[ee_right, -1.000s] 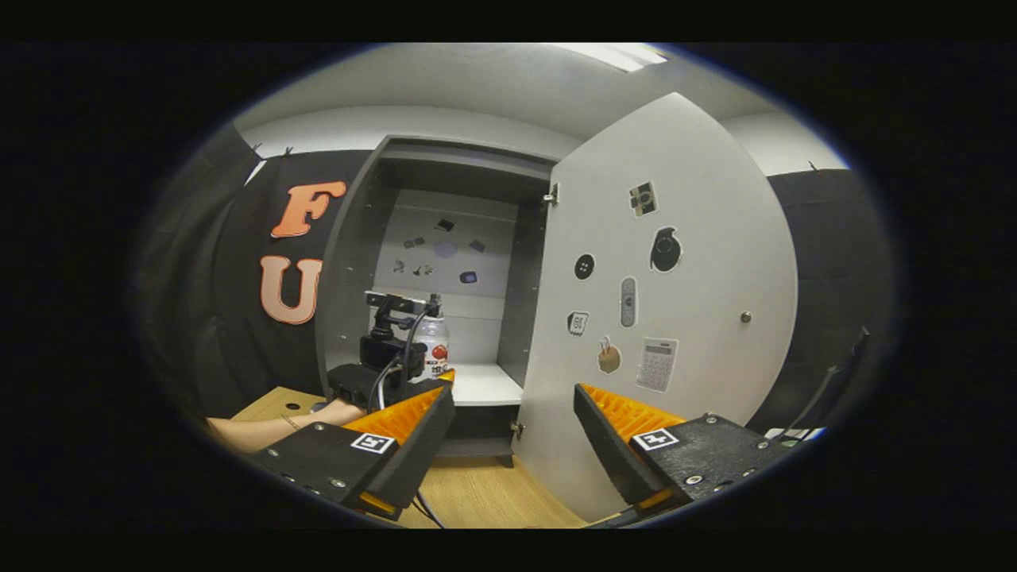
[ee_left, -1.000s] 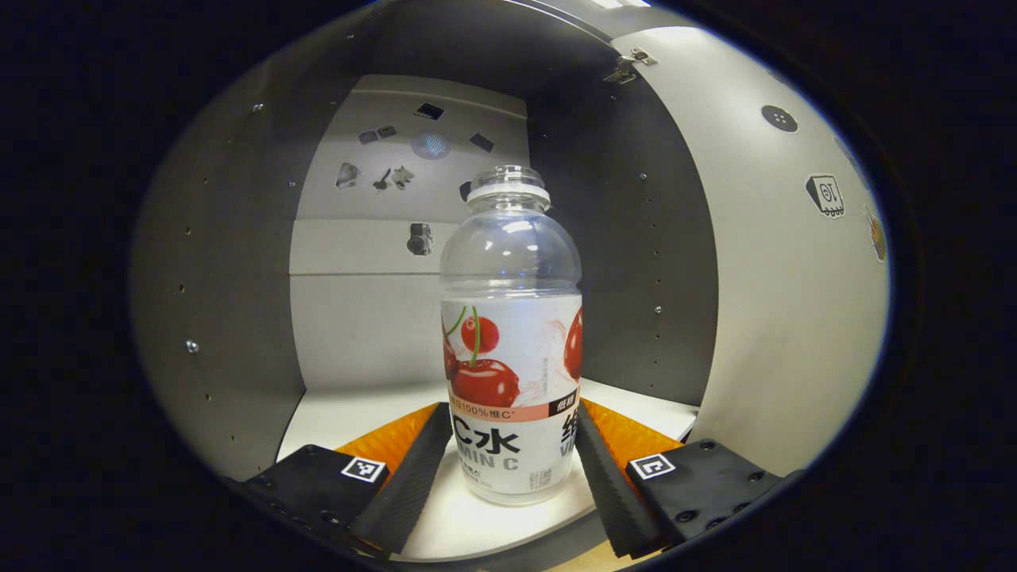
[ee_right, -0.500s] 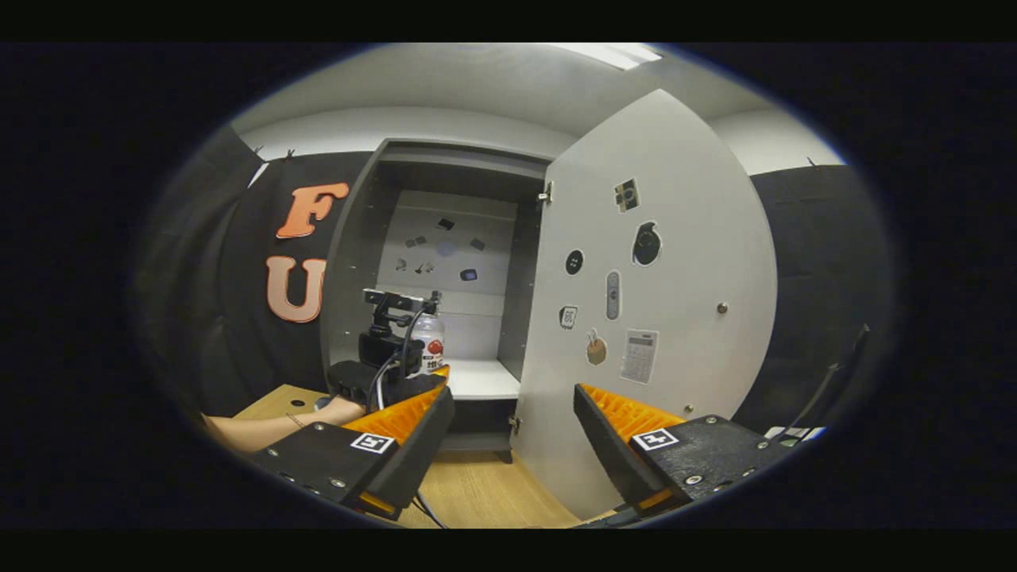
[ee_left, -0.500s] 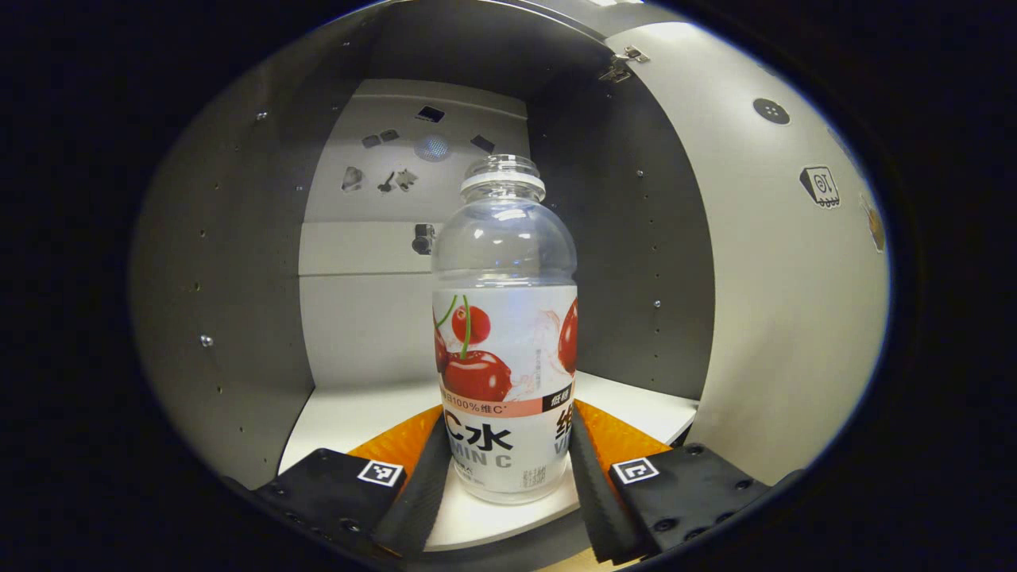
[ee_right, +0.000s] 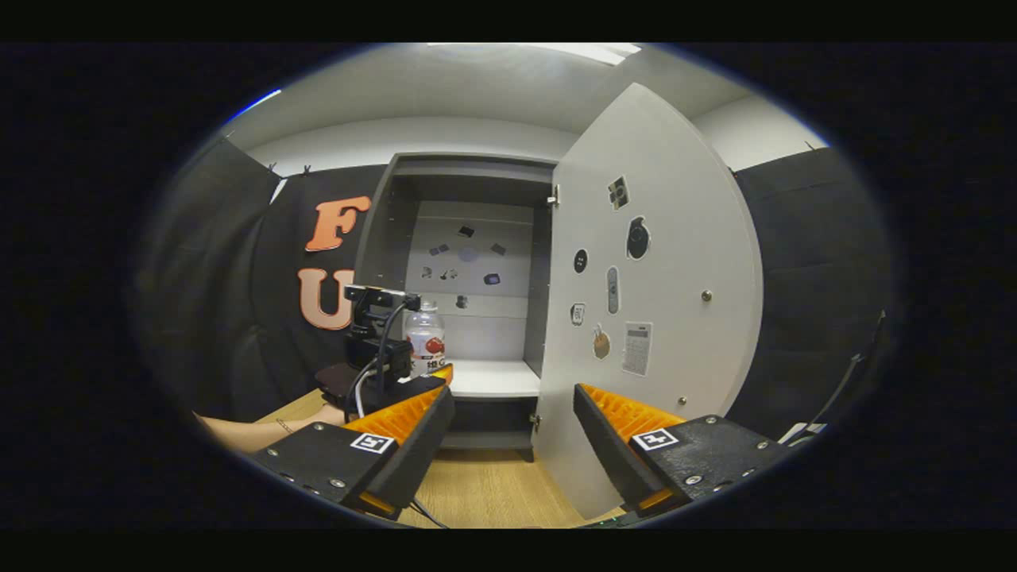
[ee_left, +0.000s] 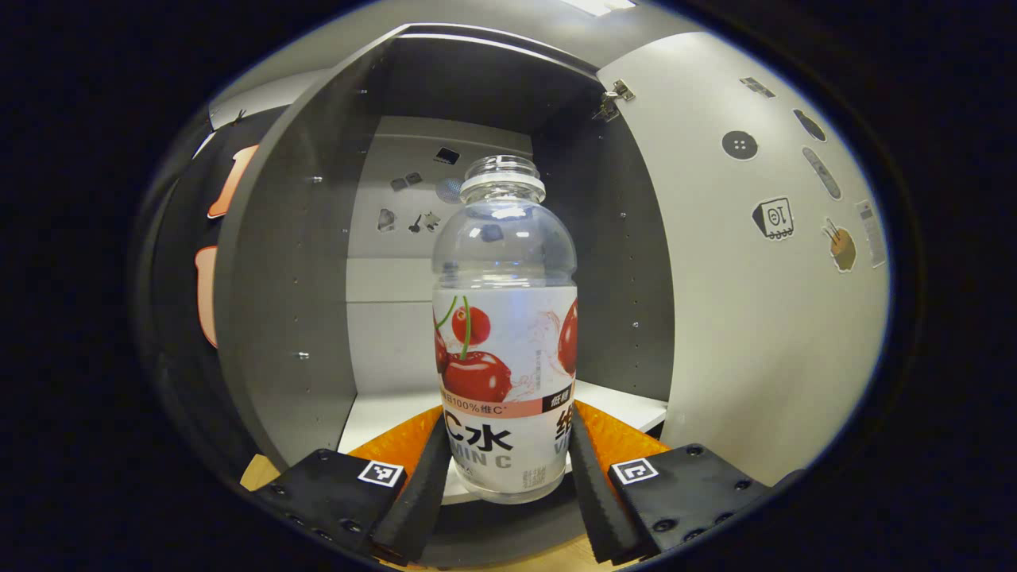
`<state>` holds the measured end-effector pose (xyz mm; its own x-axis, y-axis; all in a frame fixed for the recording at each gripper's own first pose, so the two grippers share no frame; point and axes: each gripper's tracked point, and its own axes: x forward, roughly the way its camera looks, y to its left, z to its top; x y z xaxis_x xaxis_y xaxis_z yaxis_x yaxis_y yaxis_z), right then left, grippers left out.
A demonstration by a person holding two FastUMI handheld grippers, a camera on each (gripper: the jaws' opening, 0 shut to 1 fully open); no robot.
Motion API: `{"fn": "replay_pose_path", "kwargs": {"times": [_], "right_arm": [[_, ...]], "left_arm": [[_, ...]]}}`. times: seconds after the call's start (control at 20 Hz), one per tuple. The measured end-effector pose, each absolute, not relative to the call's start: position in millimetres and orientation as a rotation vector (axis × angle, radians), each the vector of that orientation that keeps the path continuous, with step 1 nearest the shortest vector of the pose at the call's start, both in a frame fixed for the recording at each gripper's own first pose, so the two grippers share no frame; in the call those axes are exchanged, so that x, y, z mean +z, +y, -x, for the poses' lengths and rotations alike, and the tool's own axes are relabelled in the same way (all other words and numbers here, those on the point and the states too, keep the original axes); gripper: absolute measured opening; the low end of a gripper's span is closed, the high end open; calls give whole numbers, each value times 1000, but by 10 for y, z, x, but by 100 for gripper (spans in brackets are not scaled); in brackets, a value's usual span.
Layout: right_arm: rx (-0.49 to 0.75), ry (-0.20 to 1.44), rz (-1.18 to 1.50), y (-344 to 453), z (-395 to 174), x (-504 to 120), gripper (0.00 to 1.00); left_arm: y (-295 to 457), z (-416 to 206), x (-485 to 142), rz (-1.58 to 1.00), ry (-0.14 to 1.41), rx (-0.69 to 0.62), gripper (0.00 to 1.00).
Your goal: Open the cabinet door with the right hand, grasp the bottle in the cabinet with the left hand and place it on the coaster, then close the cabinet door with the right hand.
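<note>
Left gripper [ee_left: 505, 477] clamps the upright bottle [ee_left: 505, 349] (cabinet door [ee_right: 651, 302] open).

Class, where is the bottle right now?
In the left gripper view the bottle stands upright at centre, clamped between the left gripper fingers at the cabinet's front edge, the open door to its right.

bottle [ee_left: 505, 334] wrapper print, too distorted to read

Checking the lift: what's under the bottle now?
The bottle, gripped by the left hand-held gripper, overhangs the shelf's front edge; its base hides any gap.
</note>
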<state>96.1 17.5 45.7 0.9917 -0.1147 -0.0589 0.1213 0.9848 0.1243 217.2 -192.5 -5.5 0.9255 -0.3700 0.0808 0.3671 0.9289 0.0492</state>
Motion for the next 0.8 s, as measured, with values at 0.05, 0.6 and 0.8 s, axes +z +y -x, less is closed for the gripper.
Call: {"fn": "replay_pose_path", "kwargs": {"times": [0.05, 0.6, 0.8], "right_arm": [[-102, 54, -128, 188, -929, 431, 93], [70, -15, -3, 407, -729, 219, 93], [85, -33, 31, 617, -756, 158, 93]], "left_arm": [[-1873, -2073, -71, -30, -93, -363, 81], [-1095, -821, -549, -7, -79, -174, 80], [-906, -592, -899, -35, -67, -147, 80]]}}
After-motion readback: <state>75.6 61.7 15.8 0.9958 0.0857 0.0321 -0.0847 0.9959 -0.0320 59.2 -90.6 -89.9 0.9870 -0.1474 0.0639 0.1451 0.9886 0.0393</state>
